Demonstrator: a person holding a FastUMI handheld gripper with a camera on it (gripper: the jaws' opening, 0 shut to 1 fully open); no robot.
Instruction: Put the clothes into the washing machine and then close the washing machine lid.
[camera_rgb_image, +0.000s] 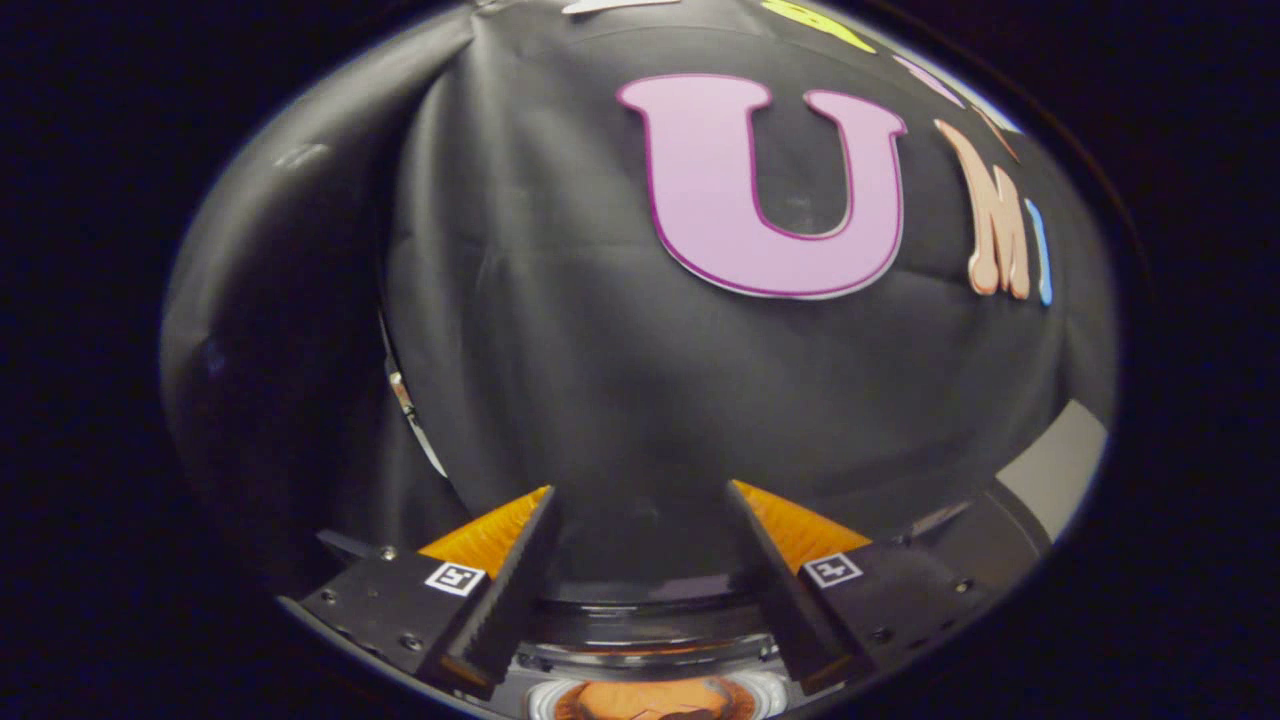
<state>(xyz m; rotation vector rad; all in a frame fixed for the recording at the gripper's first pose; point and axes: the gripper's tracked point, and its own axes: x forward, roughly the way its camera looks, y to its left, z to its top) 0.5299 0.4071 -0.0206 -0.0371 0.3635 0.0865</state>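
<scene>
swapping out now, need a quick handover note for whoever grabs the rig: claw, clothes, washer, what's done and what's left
Claw: open, fingers spread with nothing between them, pointing at the black cloth booth wall.
Washing machine: a round dark-rimmed opening sits low between the finger bases, with something orange inside; I cannot tell whether it is the clothes.
Lid: cannot tell if it is open or closed.
Done: unclear; possibly the clothes are in.
Left: confirm the load is inside, then close the lid.

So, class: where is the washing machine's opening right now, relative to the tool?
In the gripper view, the washing machine opening sits low between the open tool's two fingers, with something orange inside it; the black cloth wall rises beyond.
</scene>
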